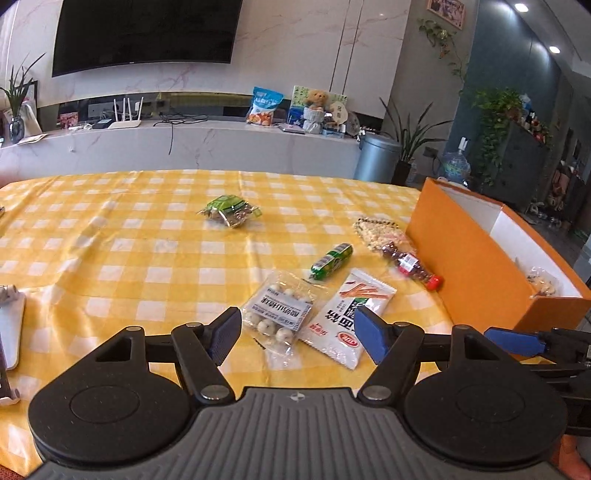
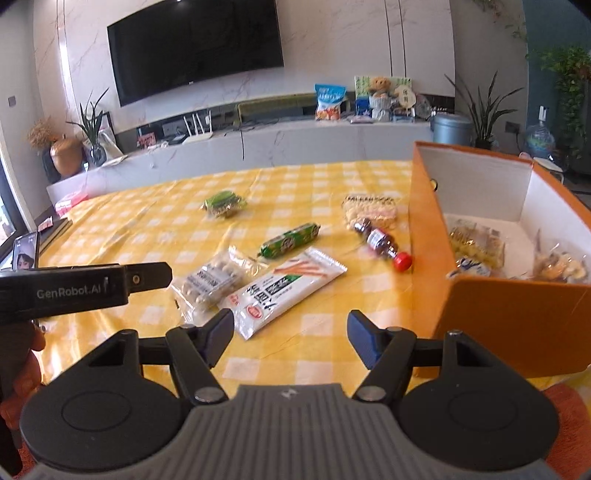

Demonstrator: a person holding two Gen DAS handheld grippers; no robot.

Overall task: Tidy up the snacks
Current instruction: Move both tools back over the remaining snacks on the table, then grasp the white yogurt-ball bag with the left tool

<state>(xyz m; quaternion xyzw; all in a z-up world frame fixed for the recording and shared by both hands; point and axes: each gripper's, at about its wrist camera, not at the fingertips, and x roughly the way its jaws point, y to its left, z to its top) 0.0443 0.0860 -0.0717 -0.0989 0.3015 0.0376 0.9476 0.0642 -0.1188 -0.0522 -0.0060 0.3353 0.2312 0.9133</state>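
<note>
marble wall, black tv, long white console, houseplants.

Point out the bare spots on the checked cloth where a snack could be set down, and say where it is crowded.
Free: the wide stretch of checked cloth left of the green nut packet, and the strip between that packet and the clear bag of white balls. Crowded: beside the orange box, where the white stick-snack packet, green roll, small bottle and noodle pack cluster.

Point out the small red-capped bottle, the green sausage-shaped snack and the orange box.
red-capped bottle (image 2: 380, 240), right wrist view, on its label.
green sausage-shaped snack (image 2: 290, 240), right wrist view, mid-wrapper.
orange box (image 1: 461, 258), left wrist view, on its outer side wall.
</note>
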